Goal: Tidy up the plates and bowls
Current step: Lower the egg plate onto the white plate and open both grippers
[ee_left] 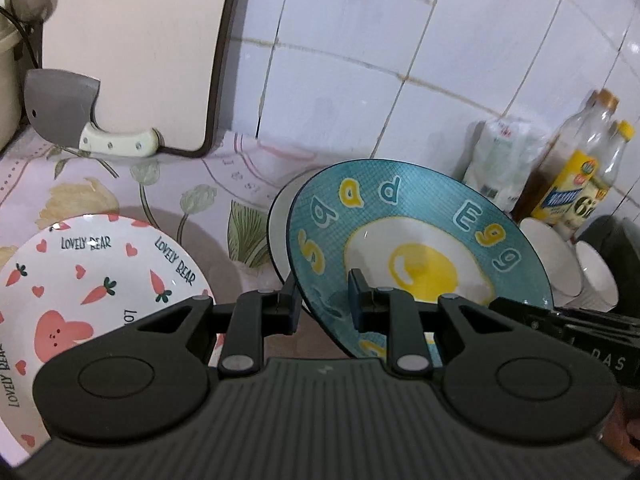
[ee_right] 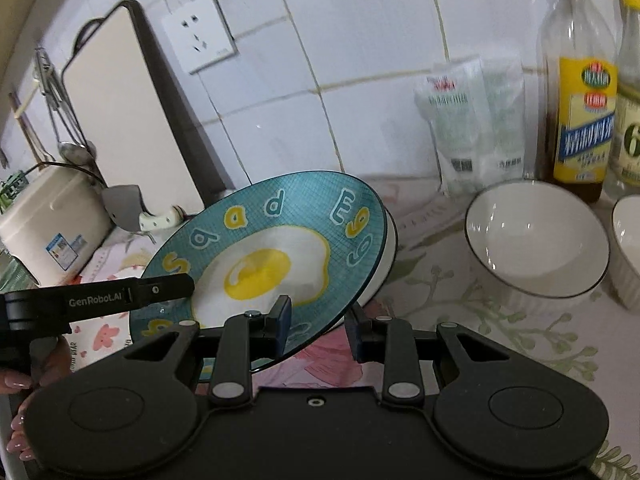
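Teal egg plate (ee_left: pixel 416 240) is hanging tilted above the flowered bench (ee_right: pixel 460 304), gripped from both sides. Left gripper (ee_left: pixel 324 300) fingers are clamping its near rim, and right gripper (ee_right: pixel 320 326) fingers are clamping the opposite edge. A white bowl (ee_right: pixel 390 240) is sitting just behind the plate. The carrot plate (ee_left: pixel 80 280) is lying flat at left, two white bowls (ee_right: pixel 536 236) at right.

The round teal ceramic plate with a fried-egg picture (ee_right: pixel 280 256) is tilted, its near rim between both tongs' jaws — a white black-rimmed bowl (ee_right: pixel 390 240) just behind it. Left of the left tongs lies a white carrot-patterned plate (ee_left: pixel 80 276); right of the right tongs stand two white bowls (ee_right: pixel 536 236).
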A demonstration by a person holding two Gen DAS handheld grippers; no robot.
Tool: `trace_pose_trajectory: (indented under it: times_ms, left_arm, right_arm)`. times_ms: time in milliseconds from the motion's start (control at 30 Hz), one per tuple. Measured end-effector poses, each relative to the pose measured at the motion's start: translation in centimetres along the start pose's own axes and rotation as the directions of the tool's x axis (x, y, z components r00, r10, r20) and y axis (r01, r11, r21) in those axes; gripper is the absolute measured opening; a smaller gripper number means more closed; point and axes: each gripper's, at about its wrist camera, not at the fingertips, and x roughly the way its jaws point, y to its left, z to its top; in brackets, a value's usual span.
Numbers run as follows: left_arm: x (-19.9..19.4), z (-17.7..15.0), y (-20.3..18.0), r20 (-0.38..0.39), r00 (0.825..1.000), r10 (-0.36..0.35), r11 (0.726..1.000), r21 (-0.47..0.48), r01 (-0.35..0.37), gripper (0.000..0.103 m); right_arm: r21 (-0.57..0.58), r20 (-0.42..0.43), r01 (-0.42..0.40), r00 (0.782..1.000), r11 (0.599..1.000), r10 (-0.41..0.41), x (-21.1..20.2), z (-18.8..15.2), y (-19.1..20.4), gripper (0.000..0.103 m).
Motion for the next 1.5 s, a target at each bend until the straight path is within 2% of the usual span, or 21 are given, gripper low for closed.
trace_pose_trajectory:
  times_ms: [300, 567, 700, 967, 1200, 1267, 1300, 1400, 1500]
  left_arm:
    - [2.4, 0.5, -0.4, -0.060, 0.997, 0.040, 0.999, 0.018, -0.039, 0.023]
    - [3.3, 1.2, -1.0, -0.084, 0.993, 0.084, 0.996, 0.049, -0.081, 0.023]
    - [3.6, 1.5, -1.4, -0.088, 0.990, 0.110, 0.993, 0.058, -0.105, 0.024]
    - [4.8, 1.6, -1.1, -0.106, 0.990, 0.091, 0.996, 0.027, -0.089, 0.026]
    - [4.0, 1.1, -0.8, -0.077, 0.995, 0.061, 0.998, -0.029, -0.064, 0.032]
    - [3.4, 0.9, -0.9, -0.071, 0.996, 0.061, 0.998, -0.017, -0.063, 0.034]
    - [3.0, 0.9, -0.9, -0.068, 0.995, 0.069, 0.997, -0.011, -0.070, 0.041]
    - [1.2, 0.8, -0.8, -0.026, 0.998, 0.061, 0.998, 0.015, -0.061, 0.043]
    - [-1.1, 0.8, -0.7, 0.012, 0.998, 0.056, 0.998, 0.037, -0.056, 0.043]
  right_arm:
    - [0.026, -0.066, 0.017, 0.998, 1.000, -0.015, 2.0, 0.5, -0.8, 0.034]
    - [0.078, -0.123, 0.013, 0.992, 0.997, -0.004, 3.0, 0.9, -1.4, 0.035]
    - [0.086, -0.119, 0.011, 0.993, 0.996, 0.000, 3.3, 1.0, -1.3, 0.035]
    - [0.002, -0.084, 0.065, 0.994, 0.998, -0.065, 4.2, 1.3, -0.9, 0.038]
    - [-0.131, 0.010, 0.154, 0.988, 0.979, -0.154, 4.6, 0.4, 0.4, 0.041]
    - [-0.143, 0.027, 0.177, 0.984, 0.974, -0.175, 4.1, 0.3, 0.8, 0.041]
    - [-0.150, 0.038, 0.186, 0.982, 0.971, -0.182, 3.8, 0.3, 1.0, 0.041]
    - [-0.174, 0.078, 0.202, 0.978, 0.964, -0.191, 2.1, 0.3, 1.6, 0.041]
    - [-0.171, 0.088, 0.174, 0.983, 0.970, -0.160, -0.1, 0.2, 2.1, 0.041]
